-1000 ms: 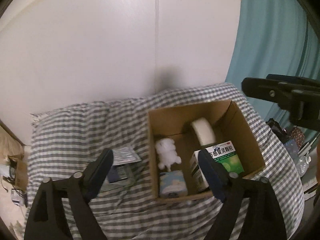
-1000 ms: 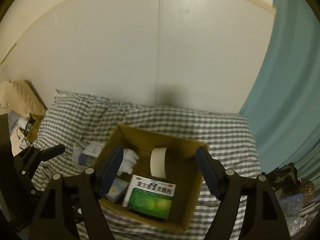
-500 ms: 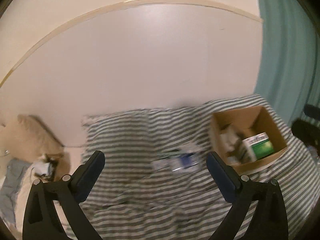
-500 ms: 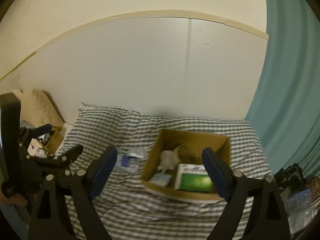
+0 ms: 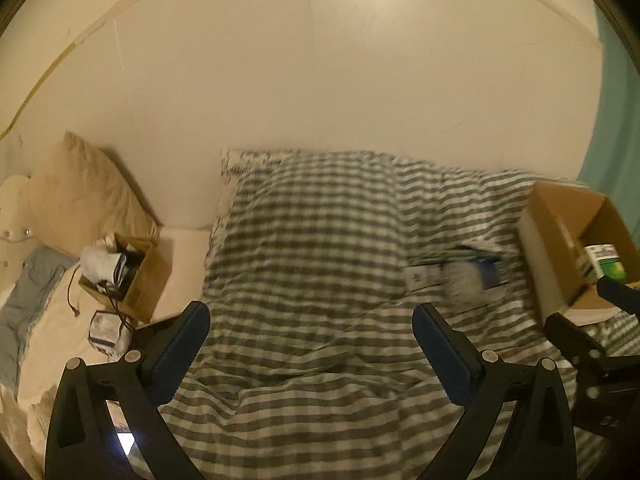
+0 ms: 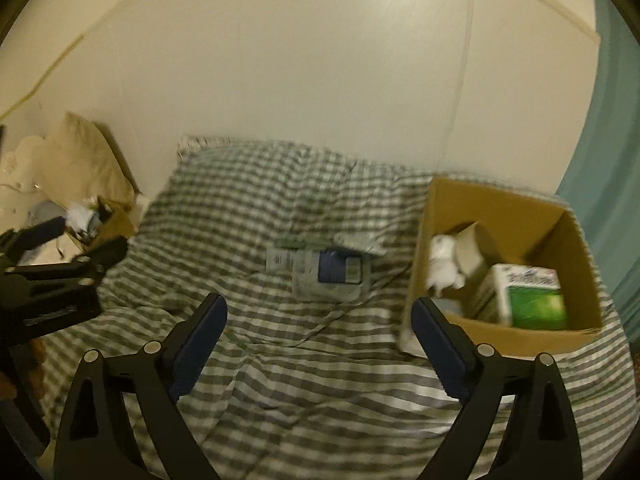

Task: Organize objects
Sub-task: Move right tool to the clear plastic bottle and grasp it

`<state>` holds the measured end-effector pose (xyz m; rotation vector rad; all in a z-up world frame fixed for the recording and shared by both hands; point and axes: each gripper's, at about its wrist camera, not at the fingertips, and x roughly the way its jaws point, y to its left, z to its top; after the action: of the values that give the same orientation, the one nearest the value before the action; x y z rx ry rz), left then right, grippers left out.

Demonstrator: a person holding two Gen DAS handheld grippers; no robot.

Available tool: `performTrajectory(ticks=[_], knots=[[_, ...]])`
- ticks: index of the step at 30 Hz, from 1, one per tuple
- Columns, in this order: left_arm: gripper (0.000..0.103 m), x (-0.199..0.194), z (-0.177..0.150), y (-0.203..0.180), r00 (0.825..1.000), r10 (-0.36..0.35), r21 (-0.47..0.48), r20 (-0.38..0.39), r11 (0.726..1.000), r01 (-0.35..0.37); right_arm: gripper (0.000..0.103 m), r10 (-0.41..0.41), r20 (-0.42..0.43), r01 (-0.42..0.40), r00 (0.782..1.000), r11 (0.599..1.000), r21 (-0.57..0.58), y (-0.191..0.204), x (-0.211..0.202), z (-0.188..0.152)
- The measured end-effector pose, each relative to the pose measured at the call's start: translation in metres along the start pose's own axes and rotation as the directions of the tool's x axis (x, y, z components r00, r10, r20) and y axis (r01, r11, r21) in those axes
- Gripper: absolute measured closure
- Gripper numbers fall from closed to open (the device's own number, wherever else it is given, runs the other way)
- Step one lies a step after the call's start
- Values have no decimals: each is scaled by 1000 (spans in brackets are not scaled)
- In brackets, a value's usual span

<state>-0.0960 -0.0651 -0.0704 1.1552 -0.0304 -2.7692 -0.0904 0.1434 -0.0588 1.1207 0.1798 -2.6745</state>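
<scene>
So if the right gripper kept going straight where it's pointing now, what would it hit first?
Probably the flat packets on the checkered bedspread, left of the cardboard box. The right gripper holds nothing, its jaws opening; depth is uncertain.

Beige pillow (image 5: pixel 86 188) leans beside teal curtain-edged (image 6: pixel 616 128) wall.

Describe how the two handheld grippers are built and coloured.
Both match: the left gripper and right gripper have black, angular plastic frames with triangular cut-outs, round silver fasteners near the finger bases, and flat dark-blue pads lining the inner finger faces. No cables, sleeves or markings show.
</scene>
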Motion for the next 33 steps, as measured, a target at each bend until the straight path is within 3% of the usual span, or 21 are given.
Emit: performTrajectory(ticks=[7,11,16,21,25,29,33], knots=[[0,52,-4,11,998,-6,-72,-57,997,2,4,-41,-85,43,996,999,28,17,83,0],[0,76,-10,5,996,-11,-77,-86,997,4,3,-129,-124,132,984,991,16,17,121,5],[0,101,-17,-4,990,-13,-55,-144,998,5,0,-236,-91,230,967,970,-76,31,140,5],[0,107,-20,10,987,-14,-113,-161,994,-4,0,-211,-119,200,970,974,-105,39,156,3],[0,104,-22,19,988,-32,-166,-153,986,6,0,-222,-139,221,965,975,-23,18,168,5],[0,103,-22,18,988,-30,-149,-155,989,7,0,-194,-158,198,968,980,5,5,173,5],[0,101,-23,13,988,-28,-129,-155,992,8,0,-138,-151,156,979,982,111,-27,161,5]])
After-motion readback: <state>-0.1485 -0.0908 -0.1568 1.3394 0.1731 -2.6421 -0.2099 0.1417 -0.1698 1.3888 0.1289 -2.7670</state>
